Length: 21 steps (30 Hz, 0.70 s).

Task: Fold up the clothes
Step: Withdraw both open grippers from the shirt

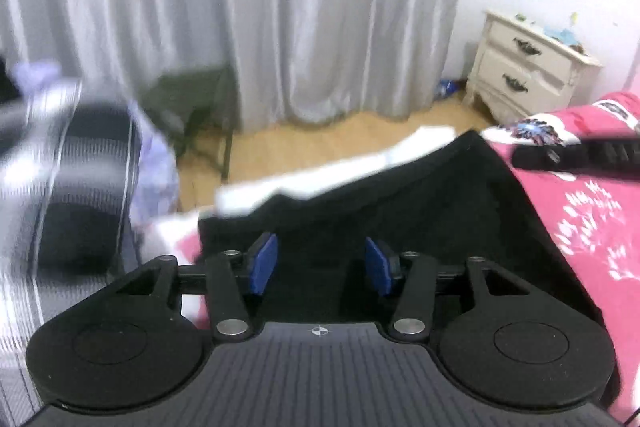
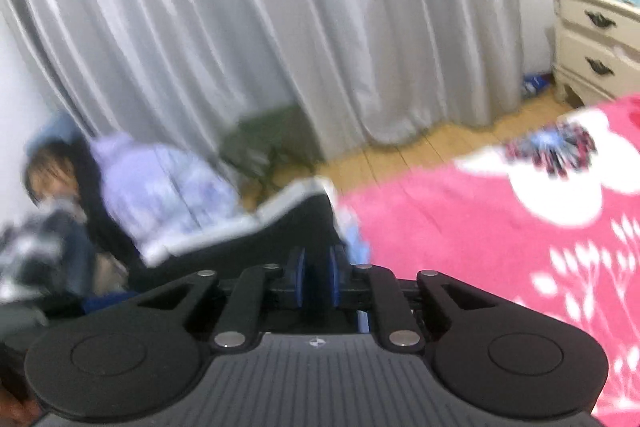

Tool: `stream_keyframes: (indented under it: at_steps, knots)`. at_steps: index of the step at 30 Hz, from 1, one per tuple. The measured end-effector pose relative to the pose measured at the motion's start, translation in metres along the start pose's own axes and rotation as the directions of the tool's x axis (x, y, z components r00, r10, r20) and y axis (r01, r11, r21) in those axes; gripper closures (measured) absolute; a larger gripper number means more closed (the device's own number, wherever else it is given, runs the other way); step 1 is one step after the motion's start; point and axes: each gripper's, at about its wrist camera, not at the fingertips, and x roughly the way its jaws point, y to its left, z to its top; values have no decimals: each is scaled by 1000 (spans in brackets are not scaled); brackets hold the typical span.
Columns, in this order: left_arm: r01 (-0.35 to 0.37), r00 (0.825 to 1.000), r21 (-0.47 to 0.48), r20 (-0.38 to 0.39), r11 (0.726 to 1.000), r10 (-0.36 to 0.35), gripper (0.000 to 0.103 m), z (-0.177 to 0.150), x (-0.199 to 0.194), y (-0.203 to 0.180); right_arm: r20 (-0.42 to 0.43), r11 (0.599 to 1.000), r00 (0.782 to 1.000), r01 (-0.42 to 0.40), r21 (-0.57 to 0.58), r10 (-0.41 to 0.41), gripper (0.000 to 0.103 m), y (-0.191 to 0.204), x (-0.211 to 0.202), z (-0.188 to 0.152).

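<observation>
A black garment (image 1: 400,211) with a white band (image 1: 320,175) along its far edge lies on the pink flowered bedspread (image 1: 592,247). My left gripper (image 1: 320,263) hovers over its near part, blue pads (image 1: 264,263) wide apart and open, with the cloth below them. My right gripper (image 1: 520,159) reaches in from the right at the garment's raised far corner. In the right wrist view the right gripper (image 2: 316,279) has its pads nearly together, with dark cloth of the garment (image 2: 296,223) filling the narrow gap. Both views are blurred.
A person in a lilac top (image 2: 160,195) sits at the left beside the bed. Striped black and white cloth (image 1: 80,167) lies at the far left. A green folding chair (image 1: 192,107) stands before the grey curtain (image 1: 240,7). A cream nightstand (image 1: 524,67) stands on the wooden floor.
</observation>
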Motion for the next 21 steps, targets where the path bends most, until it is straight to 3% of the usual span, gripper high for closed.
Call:
stream_keyframes:
  at_steps: [3,6,11,13,16,21]
  knots:
    - [-47,998,-55,-49,997,44,53,-1,21,8,-36,998,999,-32,-54,30,89,15,22,9]
    - [-105,993,-82,-63,991,100,54,2,30,14,-83,997,996,27,-70,-33,94,15,56,10]
    - [-91,995,-94,-36,991,88,54,7,21,11,29,987,991,128,95,-131,89,-12,56,23]
    - [-56,998,-81,-20,995,54,53,6,16,8,47,991,995,77,107,-83,89,-15,42,26]
    - [-63,998,-57,-13,996,62,52,3,17,10,48,996,999,4,94,-9,87,-15,28,25]
    - [-58,998,-59,-16,997,58,52,2,16,12,23,998,1000,7,60,-9,87,-5,20,20]
